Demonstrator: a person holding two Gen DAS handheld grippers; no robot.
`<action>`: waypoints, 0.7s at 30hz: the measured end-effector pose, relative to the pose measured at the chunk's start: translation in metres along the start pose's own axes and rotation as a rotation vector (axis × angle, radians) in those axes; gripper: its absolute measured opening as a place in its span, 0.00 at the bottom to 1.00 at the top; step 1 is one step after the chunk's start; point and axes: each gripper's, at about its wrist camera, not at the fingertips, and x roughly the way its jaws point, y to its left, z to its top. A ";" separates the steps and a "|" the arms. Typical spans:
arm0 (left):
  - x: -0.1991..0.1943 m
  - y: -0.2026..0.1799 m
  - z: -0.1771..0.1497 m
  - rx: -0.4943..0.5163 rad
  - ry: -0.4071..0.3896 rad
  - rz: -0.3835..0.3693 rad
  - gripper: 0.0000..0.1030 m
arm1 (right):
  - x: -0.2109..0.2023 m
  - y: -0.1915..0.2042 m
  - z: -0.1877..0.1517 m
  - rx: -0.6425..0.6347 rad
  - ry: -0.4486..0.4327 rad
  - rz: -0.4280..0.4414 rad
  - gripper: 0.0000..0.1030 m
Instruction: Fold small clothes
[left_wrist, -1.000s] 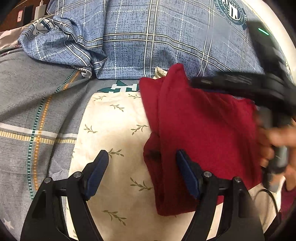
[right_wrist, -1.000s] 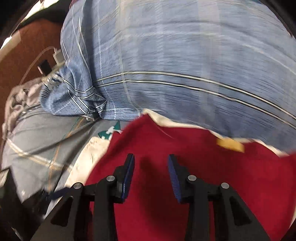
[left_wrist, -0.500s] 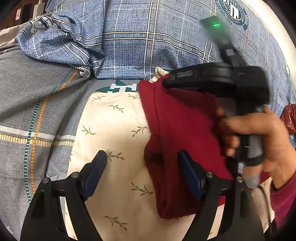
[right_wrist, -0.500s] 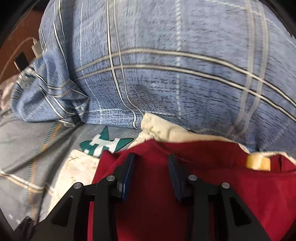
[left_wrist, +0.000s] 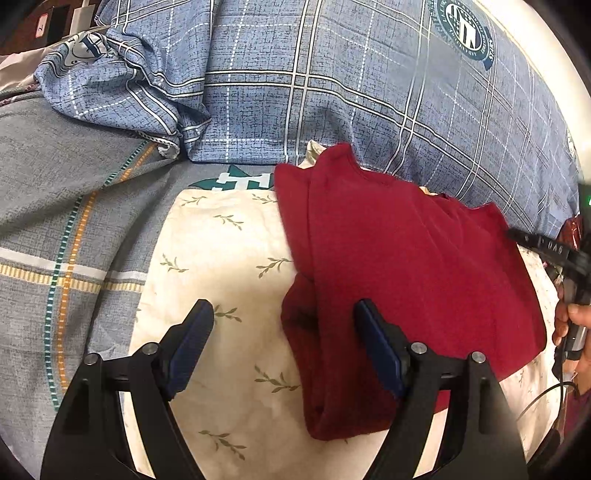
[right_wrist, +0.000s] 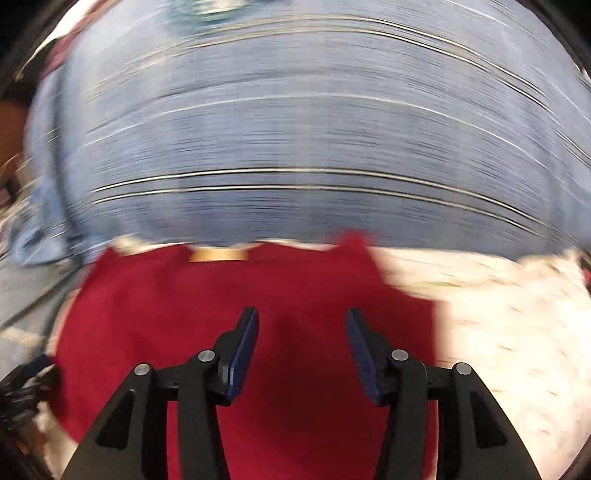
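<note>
Since the earlier frame our right gripper (right_wrist: 301, 334) swung off the red garment (left_wrist: 406, 280) toward the frame's right edge, fingers opening, empty. Left gripper (left_wrist: 284, 332) hovered spread wide over its folded edge, mid-frame on the bed (left_wrist: 74, 221). Careless regrasping could undo that fold.

Blue checked quilt (right_wrist: 295, 129) smeared (motion blur).

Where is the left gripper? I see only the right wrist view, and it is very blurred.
Observer: The left gripper hangs open above the near left edge of the red shirt; its jaws pinch nothing.
Operator: Is that edge of the shirt flat?
Observer: No. That side is folded over itself in layers, with a long ridge, and it lies on a cream cloth printed with leaves.
</note>
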 end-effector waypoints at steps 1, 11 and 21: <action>0.000 0.000 0.000 -0.004 -0.002 -0.008 0.77 | 0.002 -0.017 -0.002 0.026 0.010 -0.022 0.51; 0.005 -0.004 0.001 0.000 -0.014 -0.035 0.77 | 0.022 -0.051 -0.001 0.058 0.041 0.023 0.06; 0.003 -0.002 0.004 -0.007 -0.012 -0.044 0.77 | 0.011 -0.054 -0.003 0.103 0.044 -0.056 0.18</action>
